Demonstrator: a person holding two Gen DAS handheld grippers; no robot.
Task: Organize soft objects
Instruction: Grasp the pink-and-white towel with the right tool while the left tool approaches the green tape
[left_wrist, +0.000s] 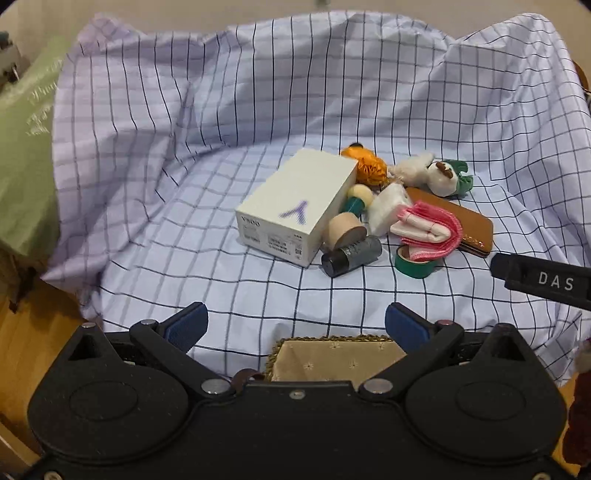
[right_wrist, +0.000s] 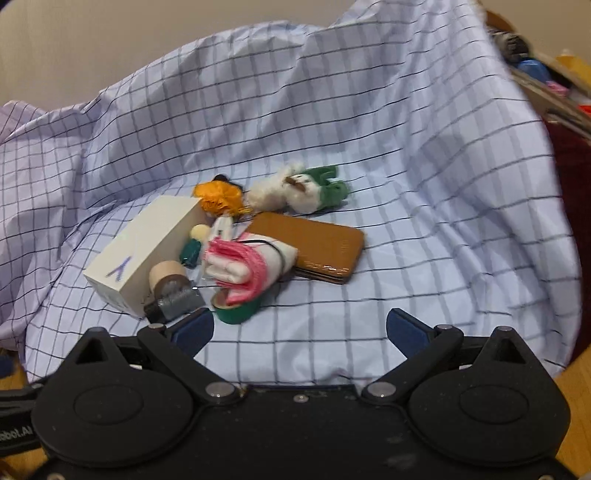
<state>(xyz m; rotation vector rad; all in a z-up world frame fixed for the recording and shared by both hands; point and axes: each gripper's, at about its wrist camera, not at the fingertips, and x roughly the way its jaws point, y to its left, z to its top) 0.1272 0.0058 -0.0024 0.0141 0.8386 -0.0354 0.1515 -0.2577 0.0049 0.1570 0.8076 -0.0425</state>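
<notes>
A pile lies on a checked cloth (left_wrist: 221, 110): a white plush toy with green parts (left_wrist: 439, 171) (right_wrist: 299, 186), an orange fluffy item (left_wrist: 365, 166) (right_wrist: 218, 197), a folded pink-and-white cloth (left_wrist: 428, 229) (right_wrist: 240, 266), a white soft packet (left_wrist: 386, 208), a white box (left_wrist: 295, 206) (right_wrist: 140, 254), a brown wallet (left_wrist: 465, 225) (right_wrist: 317, 247), a green tape roll (left_wrist: 413, 264) (right_wrist: 236, 310), a grey cylinder (left_wrist: 351, 256) and a wooden roll (left_wrist: 343, 230). My left gripper (left_wrist: 295, 325) is open, short of the pile. My right gripper (right_wrist: 299, 330) is open, just in front of the tape roll.
A beige lined basket (left_wrist: 332, 360) sits under the left gripper at the cloth's front edge. A green bag (left_wrist: 26, 147) stands at the left. Cluttered shelving (right_wrist: 546, 81) shows at the far right. The cloth rises in folds behind the pile.
</notes>
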